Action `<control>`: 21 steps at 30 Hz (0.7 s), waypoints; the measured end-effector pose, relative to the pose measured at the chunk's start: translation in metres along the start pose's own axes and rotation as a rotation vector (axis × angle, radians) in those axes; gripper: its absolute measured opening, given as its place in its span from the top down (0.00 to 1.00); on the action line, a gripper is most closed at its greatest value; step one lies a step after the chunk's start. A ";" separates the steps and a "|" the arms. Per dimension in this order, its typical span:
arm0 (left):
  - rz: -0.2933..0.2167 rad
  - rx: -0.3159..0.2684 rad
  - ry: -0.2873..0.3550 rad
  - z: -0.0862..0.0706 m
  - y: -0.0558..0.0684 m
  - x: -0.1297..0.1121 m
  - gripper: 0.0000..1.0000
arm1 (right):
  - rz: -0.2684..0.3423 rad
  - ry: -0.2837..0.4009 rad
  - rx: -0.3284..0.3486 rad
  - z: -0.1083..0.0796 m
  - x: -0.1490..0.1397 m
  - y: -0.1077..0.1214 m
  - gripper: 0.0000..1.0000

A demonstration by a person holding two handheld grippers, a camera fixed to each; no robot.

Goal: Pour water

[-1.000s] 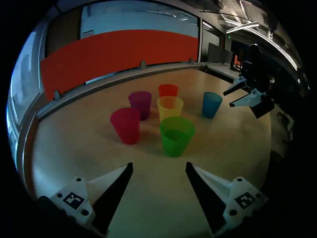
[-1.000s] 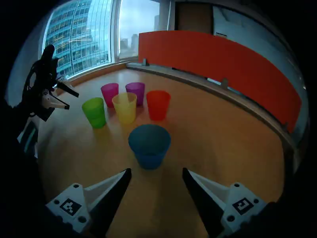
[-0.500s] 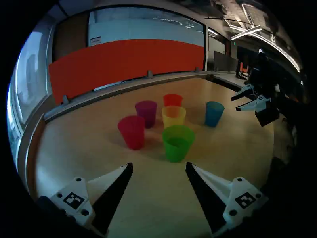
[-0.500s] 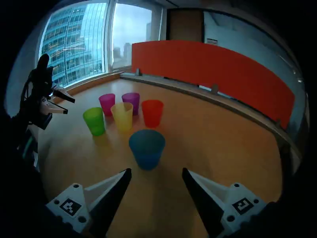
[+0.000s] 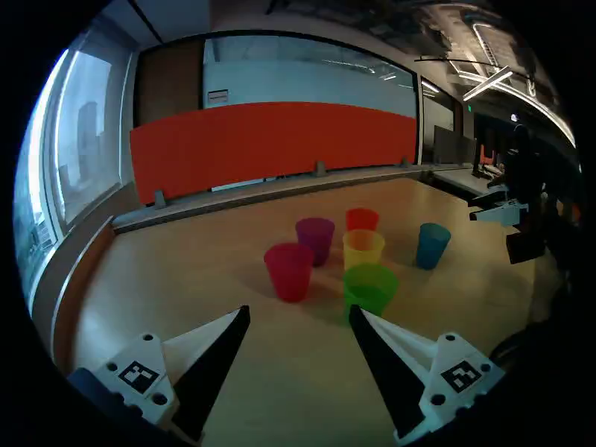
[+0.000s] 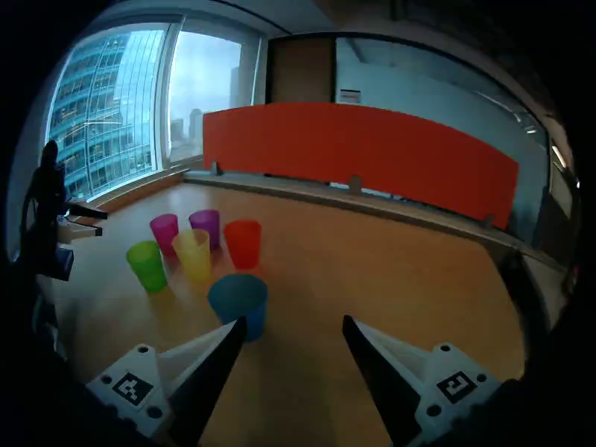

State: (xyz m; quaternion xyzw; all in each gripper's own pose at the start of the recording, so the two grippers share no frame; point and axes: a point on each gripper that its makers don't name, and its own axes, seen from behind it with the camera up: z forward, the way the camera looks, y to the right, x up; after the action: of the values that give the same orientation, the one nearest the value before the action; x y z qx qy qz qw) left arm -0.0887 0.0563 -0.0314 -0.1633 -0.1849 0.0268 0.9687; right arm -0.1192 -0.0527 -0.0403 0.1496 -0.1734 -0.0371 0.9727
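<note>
Left gripper (image 5: 298, 308) wide apart, right gripper (image 6: 293, 319) likewise — blue cup (image 6: 237, 298) upright, mouth up

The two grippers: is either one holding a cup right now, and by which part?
Nothing is held. The left gripper and the right gripper are both open; the green cup and the blue cup stand ahead of them, ungripped.

Left gripper (image 5: 298, 328) agape; green cup (image 5: 369, 289) ahead.
</note>
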 end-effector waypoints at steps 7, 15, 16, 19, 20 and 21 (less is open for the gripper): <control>-0.026 0.074 0.071 -0.001 -0.013 0.010 0.01 | 0.023 0.074 -0.073 -0.004 0.014 0.009 0.01; -0.045 0.129 0.141 -0.005 -0.023 0.022 0.01 | 0.061 0.157 -0.154 -0.007 0.027 0.023 0.01; -0.044 0.137 0.151 -0.006 -0.023 0.024 0.01 | 0.064 0.169 -0.168 -0.007 0.029 0.026 0.01; -0.042 0.161 0.185 -0.008 -0.026 0.031 0.01 | 0.068 0.203 -0.208 -0.009 0.035 0.033 0.01; -0.041 0.170 0.196 -0.009 -0.027 0.034 0.01 | 0.069 0.215 -0.220 -0.010 0.037 0.036 0.01; -0.042 0.177 0.209 -0.009 -0.029 0.038 0.01 | 0.070 0.226 -0.229 -0.010 0.039 0.036 0.01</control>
State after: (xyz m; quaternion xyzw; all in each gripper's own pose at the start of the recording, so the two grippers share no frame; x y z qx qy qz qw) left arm -0.0506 0.0307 -0.0172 -0.0751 -0.0834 0.0056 0.9937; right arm -0.0783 -0.0202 -0.0253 0.0347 -0.0624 -0.0059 0.9974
